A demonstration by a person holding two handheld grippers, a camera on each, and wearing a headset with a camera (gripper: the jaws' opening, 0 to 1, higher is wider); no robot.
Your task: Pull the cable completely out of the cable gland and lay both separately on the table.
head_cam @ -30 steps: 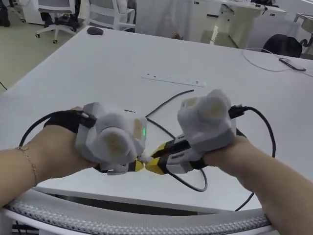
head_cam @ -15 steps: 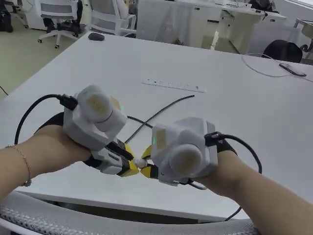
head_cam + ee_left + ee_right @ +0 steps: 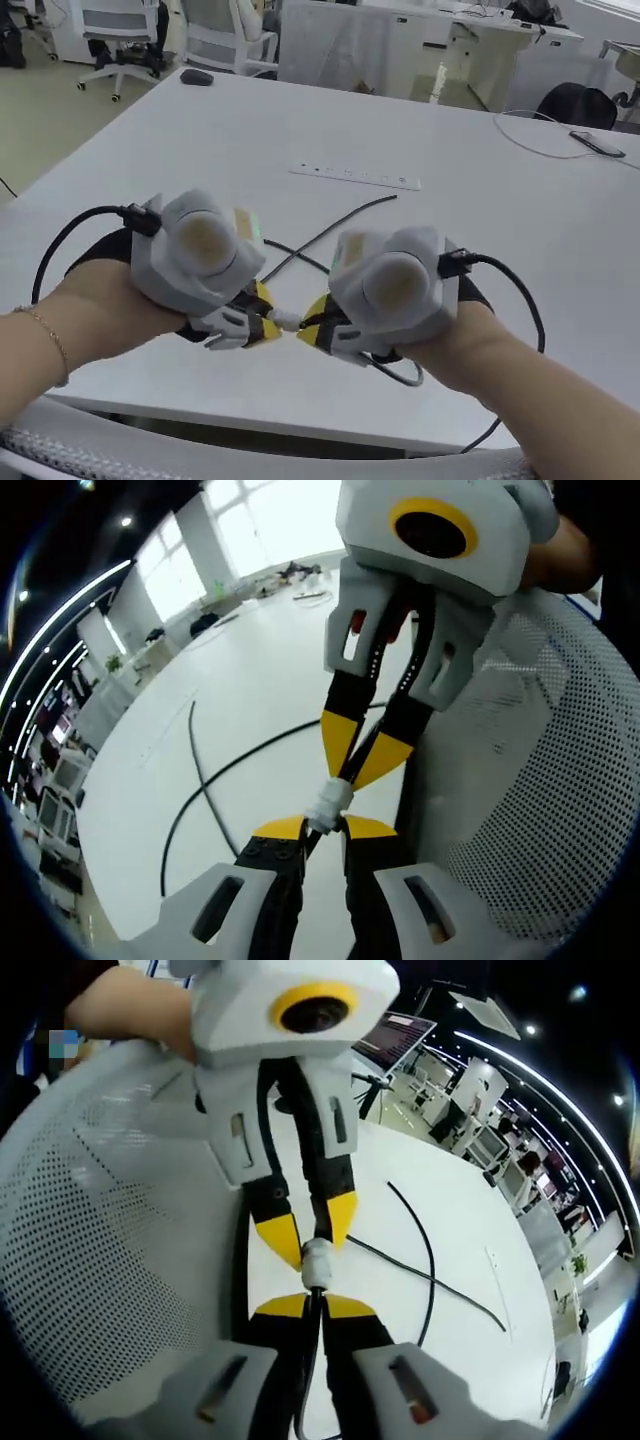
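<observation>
1. White plastic, the cable gland (image 3: 284, 320) hangs in the lower middle of the head view. It is held in the air between the left gripper (image 3: 265, 322) and the right gripper (image 3: 312, 328), above the near edge of the table (image 3: 480, 230).
2. The black cable (image 3: 312, 1345) is still threaded into the gland. In the right gripper view it runs from the gland down the lower middle of the frame, between that gripper's own jaws. The rest lies looped on the tabletop towards the right of that frame.
3. The task looks barely begun to me. The cable has not been pulled out, and neither piece has been laid on the table.
4. The left gripper's jaws are almost closed, with the yellow tips pinching one end of the gland.
5. The right gripper's jaws are closed on the cable right beside the gland. The tips crowd together there, so whether they also touch the gland body I can't quite say.
</observation>
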